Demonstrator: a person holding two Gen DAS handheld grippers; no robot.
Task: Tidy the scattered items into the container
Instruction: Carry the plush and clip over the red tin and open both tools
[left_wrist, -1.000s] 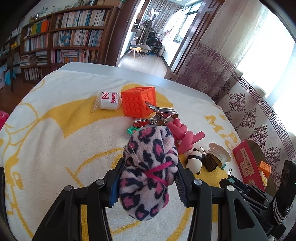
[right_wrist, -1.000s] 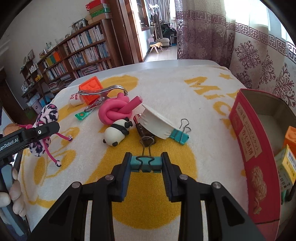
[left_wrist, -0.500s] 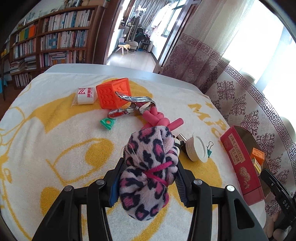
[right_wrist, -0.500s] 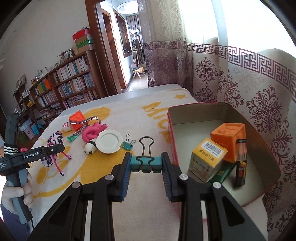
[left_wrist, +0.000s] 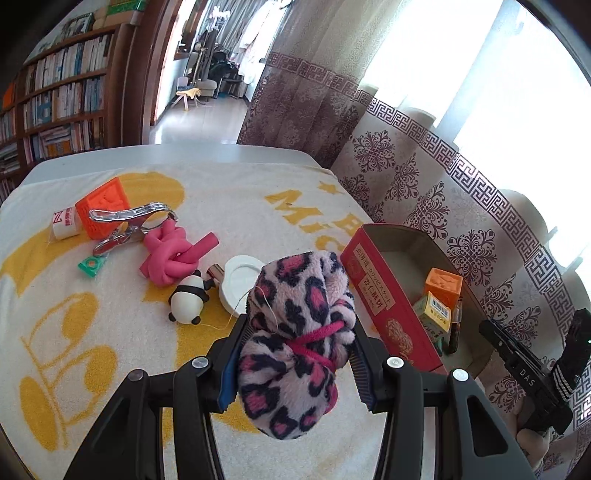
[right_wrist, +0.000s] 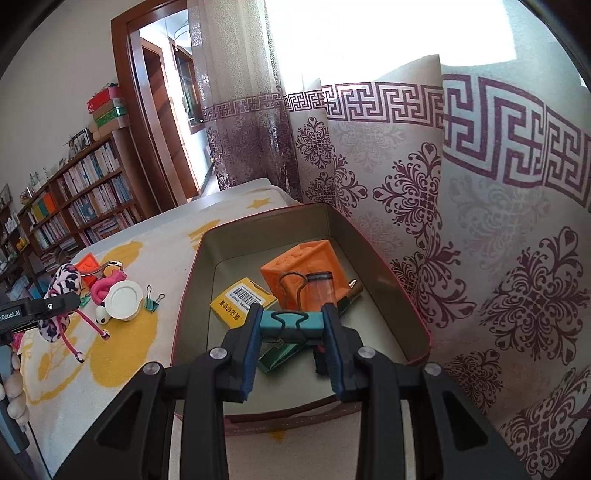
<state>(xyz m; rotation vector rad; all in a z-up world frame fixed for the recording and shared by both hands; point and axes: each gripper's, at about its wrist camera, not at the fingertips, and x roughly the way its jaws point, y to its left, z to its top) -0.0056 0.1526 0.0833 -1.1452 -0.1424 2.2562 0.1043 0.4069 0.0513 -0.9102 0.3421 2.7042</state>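
My left gripper (left_wrist: 295, 354) is shut on a pink leopard-print plush scrunchie (left_wrist: 295, 343), held above the yellow-and-white towel, left of the red tin box (left_wrist: 384, 291). My right gripper (right_wrist: 291, 343) is shut on a teal binder clip (right_wrist: 290, 322), which hangs over the open red tin box (right_wrist: 192, 280). Inside the box lie an orange cube (right_wrist: 306, 266), a yellow carton (right_wrist: 242, 301) and a small bottle (right_wrist: 319, 290). On the towel remain a panda figure (left_wrist: 186, 299), a white lid (left_wrist: 240, 282), a knotted pink foam tube (left_wrist: 171, 254), a metal clamp (left_wrist: 129, 221) and another orange cube (left_wrist: 101, 208).
A patterned curtain (right_wrist: 480, 221) hangs close behind the box. A small green triangle (left_wrist: 90, 264) and a white packet (left_wrist: 66, 223) lie at the towel's far left. A second teal binder clip (right_wrist: 153, 301) lies beside the lid. Bookshelves (left_wrist: 55, 107) stand beyond the table.
Both grippers have swung to the right toward the tin box, each keeping its load. The binder clip now hangs over the box interior; the scrunchie has come closer to the box.
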